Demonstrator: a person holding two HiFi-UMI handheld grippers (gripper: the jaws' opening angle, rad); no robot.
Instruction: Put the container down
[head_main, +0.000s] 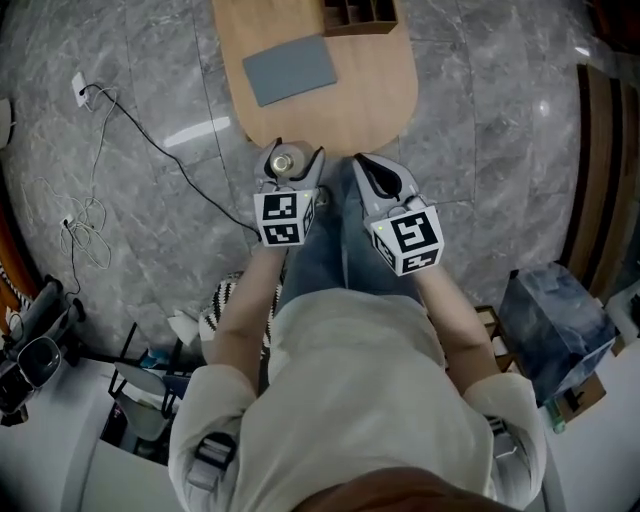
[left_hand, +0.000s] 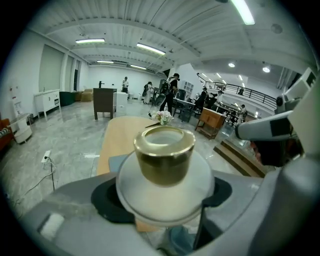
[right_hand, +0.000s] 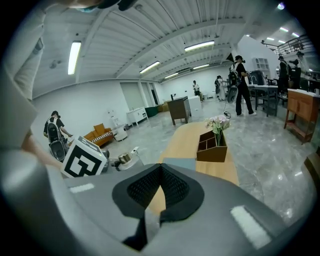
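Observation:
The container (left_hand: 165, 172) is a round white jar with a shiny gold collar (left_hand: 164, 155) round its open mouth. It sits upright between the black pads (left_hand: 104, 199) of my left gripper (left_hand: 165, 200), which is shut on its white body. In the head view the container (head_main: 285, 160) hangs in the left gripper (head_main: 290, 168) just off the near end of the wooden table (head_main: 370, 95). My right gripper (head_main: 375, 178) is beside it, shut, its ribbed pads (right_hand: 150, 187) meeting at the tips with nothing between them. From the right gripper view the container (right_hand: 125, 159) shows at the left.
A grey mat (head_main: 290, 68) lies on the table, and a wooden organiser (right_hand: 212, 146) with flowers stands at its far end. Cables (head_main: 85, 215) trail over the marble floor at the left. A wrapped box (head_main: 555, 320) stands at the right. People stand far off in the hall.

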